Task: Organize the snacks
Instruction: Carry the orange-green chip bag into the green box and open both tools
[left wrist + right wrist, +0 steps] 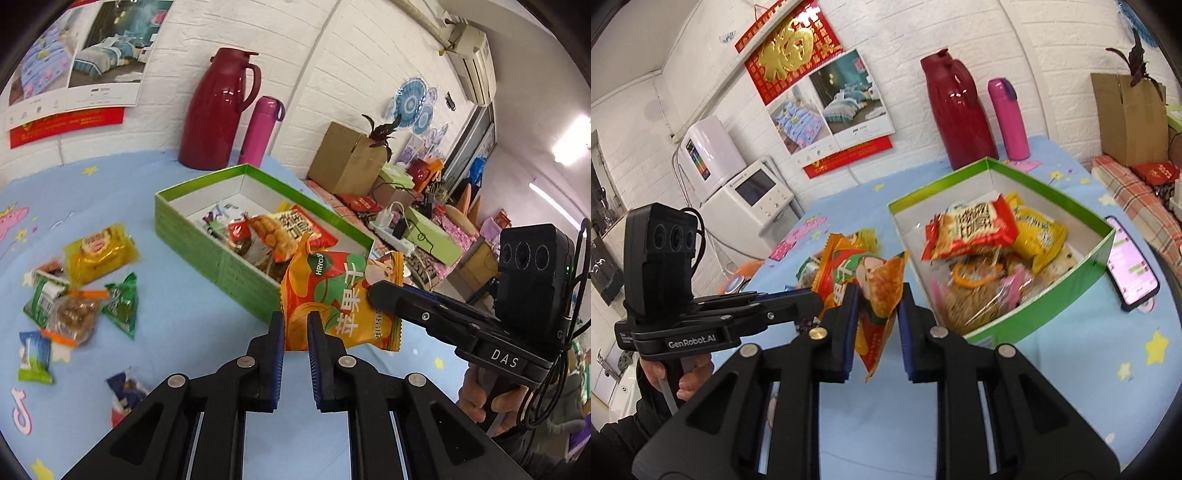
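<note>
The orange apple-chip packet [332, 295] hangs in the air just in front of the near corner of the green snack box [207, 243], held between both claws. The left gripper [295, 332] has its blue-padded fingers closed on the packet's lower left edge, and the right gripper [877, 314] is clamped on the opposite end, where the foil folds and crumples between its pads. In the left wrist view the right gripper reaches in from the right, a hand [476, 398] wrapped around its handle.

Inside the open box lie a red noodle-snack packet [971, 229], a yellow packet [1038, 236] beside it, and clear-wrapped snacks underneath.

On the blue cartoon tablecloth [177, 306], well to the left of the box, loose snacks are scattered: a yellow packet [99, 251], a green triangular packet [122, 302], a clear-wrapped brown cake [74, 314] and a small blue-and-green packet [35, 356].

A smartphone [1132, 262] with its screen lit lies just beside the box's right wall. At the table's far edge, against the white brick wall, stand a dark red thermos jug [218, 110] and a pink flask [260, 131].
</note>
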